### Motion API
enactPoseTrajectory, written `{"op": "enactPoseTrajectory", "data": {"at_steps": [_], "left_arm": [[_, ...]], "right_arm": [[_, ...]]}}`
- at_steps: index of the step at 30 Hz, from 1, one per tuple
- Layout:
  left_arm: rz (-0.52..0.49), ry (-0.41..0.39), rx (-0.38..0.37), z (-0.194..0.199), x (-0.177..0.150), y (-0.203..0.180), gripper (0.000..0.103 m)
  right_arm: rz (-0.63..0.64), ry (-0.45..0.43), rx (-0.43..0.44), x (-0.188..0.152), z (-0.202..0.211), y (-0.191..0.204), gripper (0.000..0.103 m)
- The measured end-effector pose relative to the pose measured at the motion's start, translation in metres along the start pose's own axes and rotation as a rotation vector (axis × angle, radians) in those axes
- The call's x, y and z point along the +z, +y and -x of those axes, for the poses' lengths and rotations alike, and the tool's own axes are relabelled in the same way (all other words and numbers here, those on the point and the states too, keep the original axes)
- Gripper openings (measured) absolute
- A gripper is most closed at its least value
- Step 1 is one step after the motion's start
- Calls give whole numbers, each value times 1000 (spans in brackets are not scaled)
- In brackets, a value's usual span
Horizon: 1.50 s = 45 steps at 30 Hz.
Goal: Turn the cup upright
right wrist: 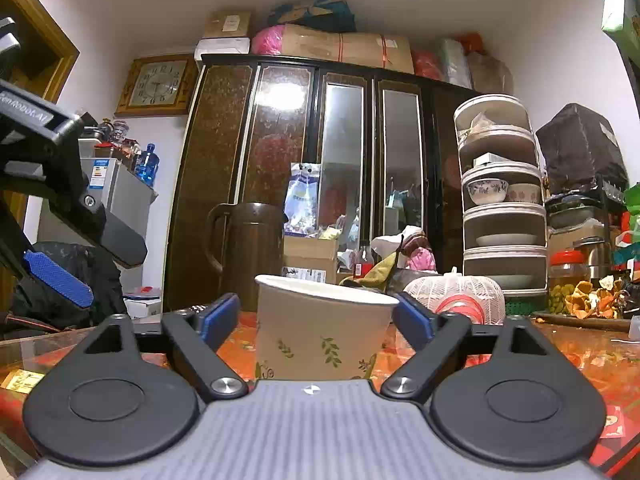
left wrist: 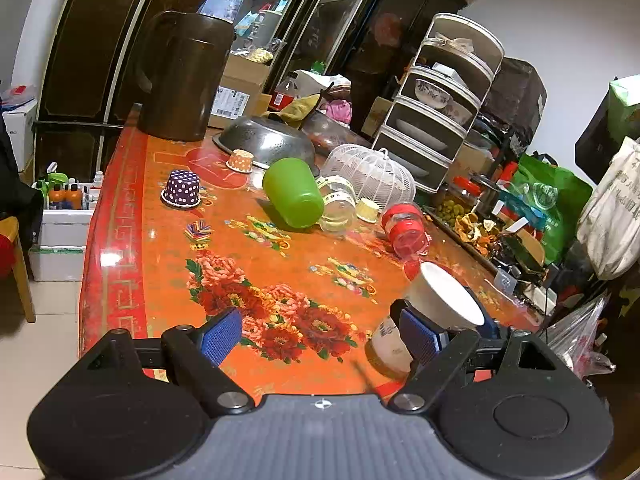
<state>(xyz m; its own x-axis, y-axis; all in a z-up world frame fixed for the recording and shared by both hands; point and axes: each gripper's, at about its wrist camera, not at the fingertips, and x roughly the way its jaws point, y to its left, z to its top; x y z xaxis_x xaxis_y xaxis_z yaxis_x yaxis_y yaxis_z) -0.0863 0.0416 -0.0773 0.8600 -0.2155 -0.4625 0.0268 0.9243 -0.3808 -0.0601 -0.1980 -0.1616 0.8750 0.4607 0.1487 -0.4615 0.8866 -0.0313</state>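
**Paper cup standing mouth-up between spread right fingers; left gripper wide and empty**

Left wrist view, left to right. A purple dotted cup (left wrist: 181, 189) is sitting mouth-down at left centre on the orange flowered table (left wrist: 168, 280). An orange dotted cup (left wrist: 240, 161) is sitting mouth-down just before a steel colander (left wrist: 266, 141). A green cup (left wrist: 294, 192) is lying on its side at centre, with a clear jar (left wrist: 338, 204) touching its right side. A red-lidded jar (left wrist: 406, 230) is lying right of centre. The left gripper (left wrist: 320, 336) is hovering with its blue pads (left wrist: 221, 336) spread wide, gripping nothing. At lower right, the paper cup (left wrist: 446, 296) is showing its white inside.

Right wrist view, left to right. The left gripper (right wrist: 60, 276) is showing at the left edge. The right gripper (right wrist: 316, 320) is spreading wide around the paper cup (right wrist: 322, 328), which is standing mouth-up at bottom centre; its pads (right wrist: 220, 314) are flanking the cup, and contact cannot be told. A white mesh cover (right wrist: 460, 296) is sitting at right.
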Motion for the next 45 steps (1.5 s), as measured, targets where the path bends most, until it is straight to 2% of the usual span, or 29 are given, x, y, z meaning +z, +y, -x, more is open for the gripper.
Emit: {"op": "enactPoseTrajectory", "data": {"at_steps": [3,8,10,13,15,20,22,27,30,37,45], "left_arm": [[-39,-7,22,0,-3,-4,94],[-78,-31,48,2,-8,-10,97],[-100,-41,58,7,-8,-15,99],[-168,-71,115,16,-7,-30,103],[-208,-95,134,28,-6,-42,103],[-290,-106,133,62,4,-74,103],[-311,-104,113,73,8,-83,103],[-336,-78,109,85,13,-95,103],[-344,-55,115,83,14,-97,103],[-324,-8,110,72,13,-95,103],[-316,5,115,70,11,-92,103]], "right_arm": [[-45,27,-12,6,5,-5,102],[-37,52,12,21,17,-13,102],[-84,65,48,34,26,-21,102],[-79,86,69,60,41,-25,102],[-76,182,62,84,44,-27,102],[-129,510,23,134,41,-32,102],[-154,557,43,142,45,-34,102],[-124,599,37,149,45,-33,102],[-158,613,42,148,45,-42,102],[-185,619,26,148,50,-52,102],[-178,628,39,147,51,-49,102]]}}
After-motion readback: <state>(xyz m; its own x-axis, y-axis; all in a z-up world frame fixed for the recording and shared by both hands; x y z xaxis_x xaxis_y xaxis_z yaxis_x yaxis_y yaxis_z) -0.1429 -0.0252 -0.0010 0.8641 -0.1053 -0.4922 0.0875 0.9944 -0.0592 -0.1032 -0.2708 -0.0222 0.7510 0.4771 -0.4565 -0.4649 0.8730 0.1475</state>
